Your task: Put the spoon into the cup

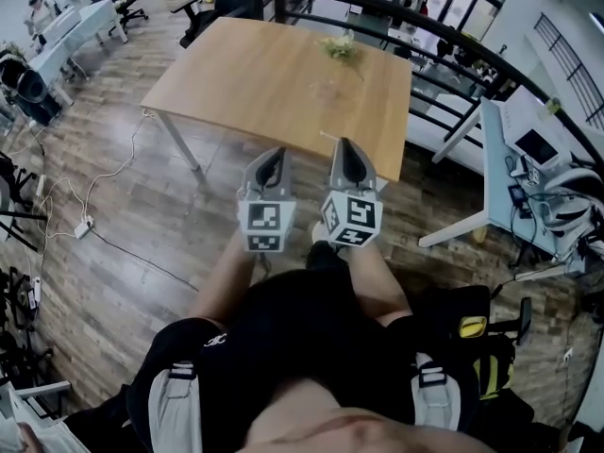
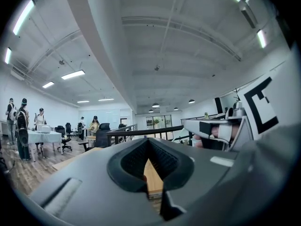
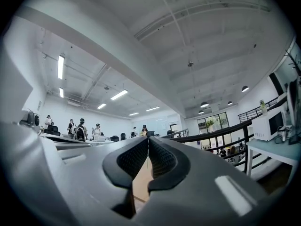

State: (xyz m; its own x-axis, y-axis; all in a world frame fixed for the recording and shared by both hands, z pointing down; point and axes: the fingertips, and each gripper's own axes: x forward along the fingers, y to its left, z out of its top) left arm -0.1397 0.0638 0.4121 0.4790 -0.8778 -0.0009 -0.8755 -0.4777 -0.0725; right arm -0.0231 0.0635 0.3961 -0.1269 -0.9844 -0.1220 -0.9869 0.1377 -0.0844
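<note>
A wooden table point(image 1: 264, 74) stands ahead of me on the wood floor. On its far right part lies a small green, leafy thing point(image 1: 341, 47), with a faint glassy shape point(image 1: 336, 87) just nearer. I cannot make out a spoon or a cup for certain. My left gripper point(image 1: 273, 156) and right gripper point(image 1: 344, 146) are held side by side close to my body, short of the table's near edge. Both tilt upward toward the ceiling. The left gripper point(image 2: 148, 141) is shut with nothing in it. The right gripper point(image 3: 148, 140) is shut too and holds nothing.
A black railing point(image 1: 453, 36) runs behind the table. A white desk point(image 1: 500, 159) with equipment stands at the right. Cables and a power strip point(image 1: 83, 225) lie on the floor at the left. Several people point(image 2: 19, 126) stand far off by white desks.
</note>
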